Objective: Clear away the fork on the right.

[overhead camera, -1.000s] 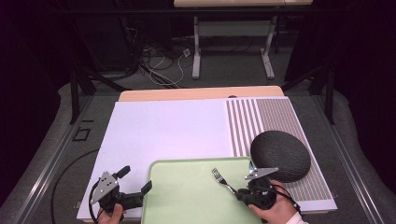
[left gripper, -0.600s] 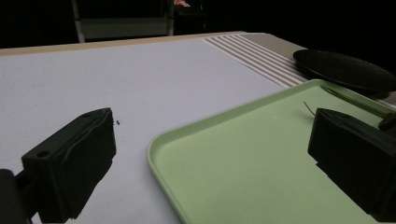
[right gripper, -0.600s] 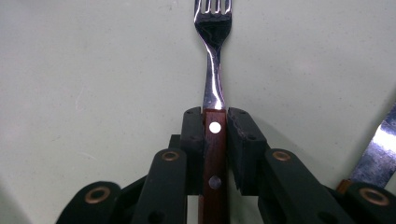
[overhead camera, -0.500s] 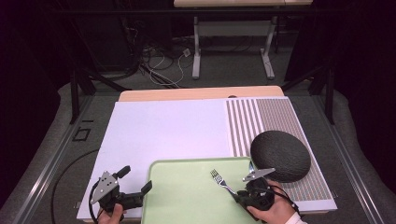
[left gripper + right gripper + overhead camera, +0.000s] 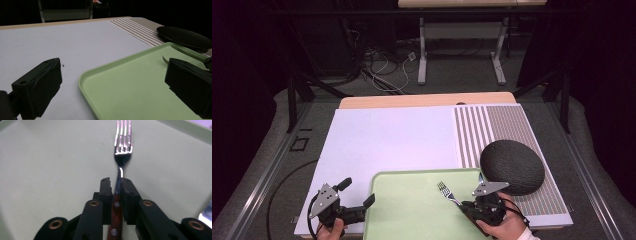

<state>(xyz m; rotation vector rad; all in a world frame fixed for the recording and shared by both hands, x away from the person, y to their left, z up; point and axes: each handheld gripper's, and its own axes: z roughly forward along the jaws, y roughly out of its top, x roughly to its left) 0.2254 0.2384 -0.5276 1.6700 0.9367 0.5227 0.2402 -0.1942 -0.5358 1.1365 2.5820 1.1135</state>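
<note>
1. Two grippers work at the near edge of the tabletop — the right gripper (image 5: 464, 204) has just been closing, its jaws now pinched on the fork (image 5: 121, 147) by its wood-and-rivet handle.
2. The fork's tines reach out over the right part of the green tray (image 5: 412, 210).
3. The left gripper (image 5: 112, 87) holds nothing — its jaws gape wide, straddling the tray's near left corner.
4. A dark bowl (image 5: 512, 166) lies upside down just beyond the tray's far right corner.

Shiny polished metal fork (image 5: 122, 147) with glossy reddish wood-look riveted handle. Smooth matt pale-green plastic tray (image 5: 412, 210). Matt white paper-like sheet (image 5: 387, 140). Dark, finely textured matt bowl (image 5: 512, 166). Matt black plastic right gripper (image 5: 115, 185).
</note>
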